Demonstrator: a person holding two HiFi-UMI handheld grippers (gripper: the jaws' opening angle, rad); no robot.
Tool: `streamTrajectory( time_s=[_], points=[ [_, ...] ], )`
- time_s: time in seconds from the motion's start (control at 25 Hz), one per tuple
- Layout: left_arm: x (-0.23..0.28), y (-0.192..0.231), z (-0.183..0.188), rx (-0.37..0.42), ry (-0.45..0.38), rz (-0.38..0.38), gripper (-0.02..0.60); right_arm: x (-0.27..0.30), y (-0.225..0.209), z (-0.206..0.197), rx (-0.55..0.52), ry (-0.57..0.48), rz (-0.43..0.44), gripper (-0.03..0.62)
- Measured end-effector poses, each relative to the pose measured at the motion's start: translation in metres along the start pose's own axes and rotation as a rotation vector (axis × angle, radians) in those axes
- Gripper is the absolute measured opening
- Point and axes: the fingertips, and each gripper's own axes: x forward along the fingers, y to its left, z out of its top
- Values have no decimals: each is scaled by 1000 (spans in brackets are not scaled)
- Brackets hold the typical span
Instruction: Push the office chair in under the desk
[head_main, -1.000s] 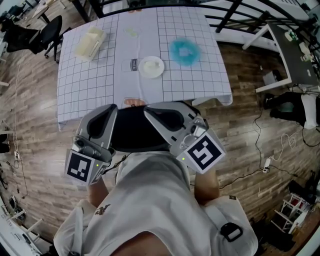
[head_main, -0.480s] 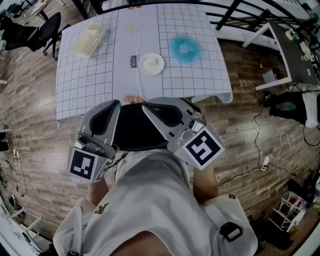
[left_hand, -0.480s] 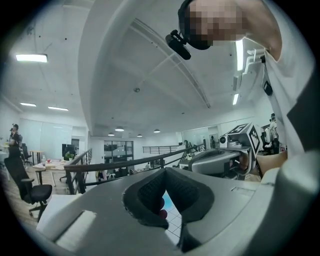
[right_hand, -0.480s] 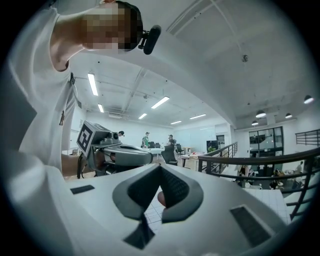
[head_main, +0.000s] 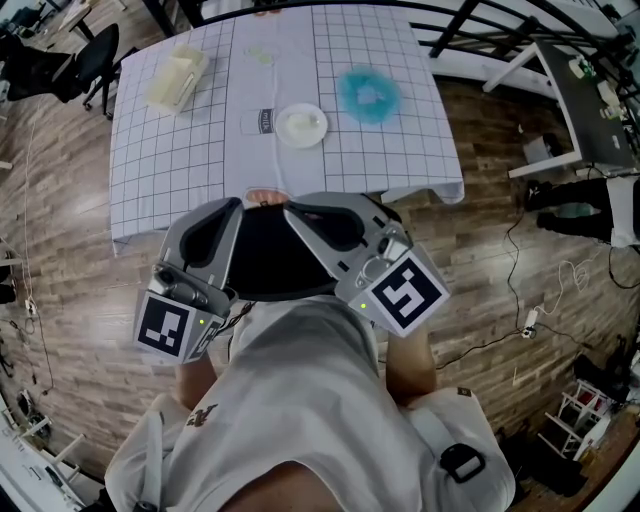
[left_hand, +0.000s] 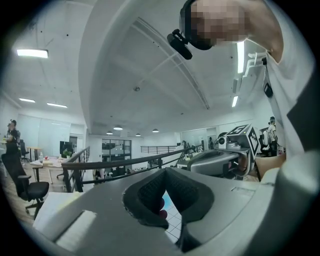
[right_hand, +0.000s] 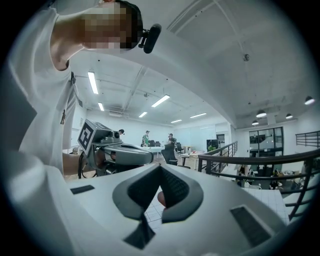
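Note:
In the head view the black office chair (head_main: 268, 258) stands right in front of me, its far edge at the front hem of the desk (head_main: 190, 160), which wears a white gridded cloth. My left gripper (head_main: 233, 206) lies along the chair's left side and my right gripper (head_main: 291, 208) along its right side, both pointing at the desk. Contact with the chair cannot be told. Both are shut with nothing in them: the left gripper (left_hand: 165, 171) and right gripper (right_hand: 160, 168) show their pads meeting in their own views. Most of the chair is hidden under my body.
On the desk lie a white plate (head_main: 301, 124), a blue fluffy thing (head_main: 368, 96) and a cream box (head_main: 177, 82). Other black chairs (head_main: 95, 55) stand at the upper left. A white table (head_main: 590, 110) and floor cables (head_main: 530, 320) are to the right, a black railing (head_main: 480, 30) beyond.
Almost nothing: the right gripper has rolled a little. The chair and the left gripper stay where they were.

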Motion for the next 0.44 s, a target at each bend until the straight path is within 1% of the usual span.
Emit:
streamTrajectory(
  time_s=[0.44],
  points=[
    [0, 3, -2, -10, 8, -4, 2, 1, 0, -1, 6, 10, 0, 3]
  ],
)
